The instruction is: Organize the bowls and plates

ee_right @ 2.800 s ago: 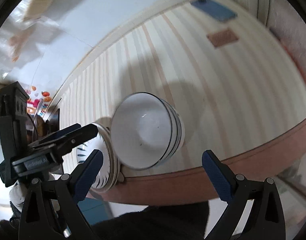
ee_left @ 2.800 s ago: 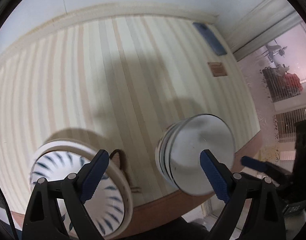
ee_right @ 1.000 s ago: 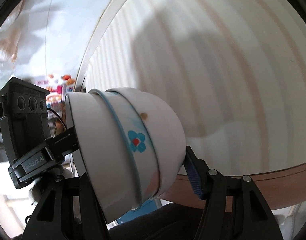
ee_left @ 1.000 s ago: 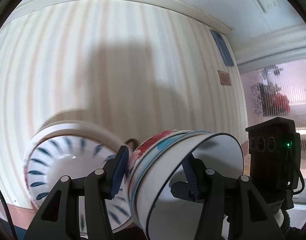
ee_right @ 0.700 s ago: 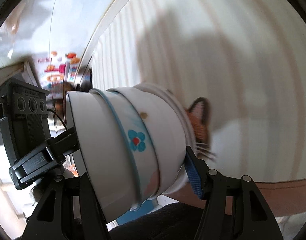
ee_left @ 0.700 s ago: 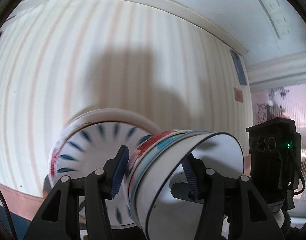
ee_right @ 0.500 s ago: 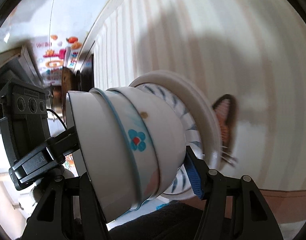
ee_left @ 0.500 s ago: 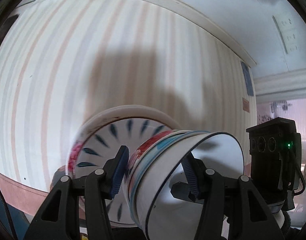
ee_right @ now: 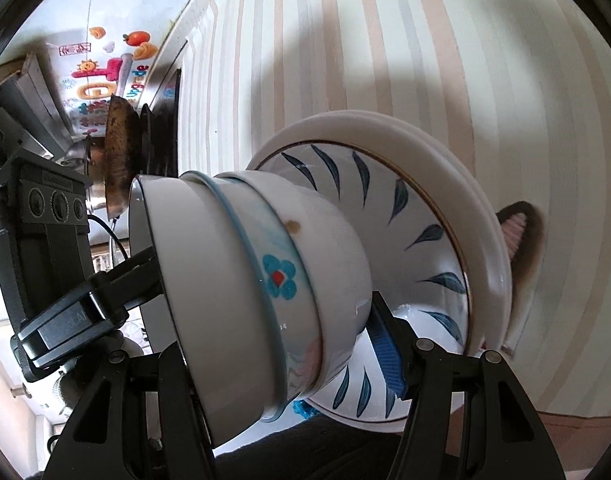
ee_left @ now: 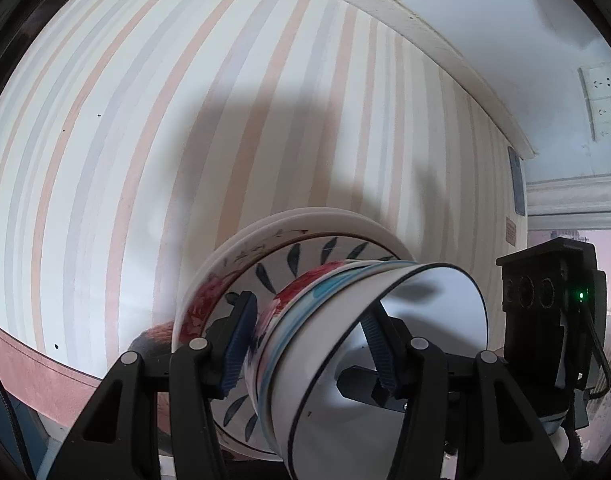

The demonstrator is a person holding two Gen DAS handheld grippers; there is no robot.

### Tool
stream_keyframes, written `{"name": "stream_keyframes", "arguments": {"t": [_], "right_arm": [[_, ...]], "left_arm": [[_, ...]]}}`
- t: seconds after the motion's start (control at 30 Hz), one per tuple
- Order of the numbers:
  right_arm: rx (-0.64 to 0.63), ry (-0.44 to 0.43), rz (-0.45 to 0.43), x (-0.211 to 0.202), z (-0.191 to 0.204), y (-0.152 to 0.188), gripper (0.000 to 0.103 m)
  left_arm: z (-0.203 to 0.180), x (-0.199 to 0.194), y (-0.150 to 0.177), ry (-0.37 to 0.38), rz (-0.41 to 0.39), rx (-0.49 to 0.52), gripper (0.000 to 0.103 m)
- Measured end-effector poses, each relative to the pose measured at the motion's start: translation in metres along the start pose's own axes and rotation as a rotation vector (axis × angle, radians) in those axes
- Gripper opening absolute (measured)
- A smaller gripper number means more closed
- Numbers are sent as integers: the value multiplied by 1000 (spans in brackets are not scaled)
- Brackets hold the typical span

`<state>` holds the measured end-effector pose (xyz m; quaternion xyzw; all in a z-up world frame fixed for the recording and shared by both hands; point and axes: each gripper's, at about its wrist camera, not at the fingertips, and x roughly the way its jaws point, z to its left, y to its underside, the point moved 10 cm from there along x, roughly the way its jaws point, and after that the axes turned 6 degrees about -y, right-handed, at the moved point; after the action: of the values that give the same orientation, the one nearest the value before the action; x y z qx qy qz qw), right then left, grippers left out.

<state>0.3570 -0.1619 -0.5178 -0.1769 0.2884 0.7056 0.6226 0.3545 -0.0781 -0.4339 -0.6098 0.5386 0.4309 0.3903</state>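
Note:
A stack of nested white bowls (ee_left: 345, 344) with blue rims and a blue flower mark (ee_right: 265, 280) is held between both grippers. My left gripper (ee_left: 309, 344) is shut on one side of its rim. My right gripper (ee_right: 281, 332) is shut on the opposite side. The bowl stack hangs just over a stack of plates (ee_left: 273, 256) whose top plate has blue leaf marks and red flowers (ee_right: 417, 240). The plates stand near the front edge of the striped table (ee_left: 145, 120). Whether the bowls touch the top plate is hidden.
A brown cat-shaped mat (ee_right: 521, 236) pokes out from under the plates. A dark pan on a stove (ee_right: 121, 156) stands at the table's far left end. A blue object (ee_left: 517, 184) lies at the far right end. The table's brown front edge (ee_left: 33, 372) runs close below.
Both grippers closed on the bowl stack, lifted it and carried it left, over the plate stack. The plates now sit directly behind the bowls.

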Motion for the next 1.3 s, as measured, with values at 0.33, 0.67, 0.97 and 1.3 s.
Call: {"name": "stream_keyframes", "arguments": {"t": [0.33, 0.67, 0.97, 1.3], "right_arm": [[-1, 23, 1, 5, 3, -2, 63], [-65, 127, -23, 1, 16, -2, 66], [-225, 324, -166, -50, 52, -3, 95], [-238, 466, -364, -100, 75, 30, 99]], "left_arm": [[1, 2, 0, -16, -7, 10, 51], [10, -11, 3, -131, -41, 44, 51], [25, -59, 4, -236, -213, 47, 68], [33, -119, 25, -321, -364, 101, 82]]}}
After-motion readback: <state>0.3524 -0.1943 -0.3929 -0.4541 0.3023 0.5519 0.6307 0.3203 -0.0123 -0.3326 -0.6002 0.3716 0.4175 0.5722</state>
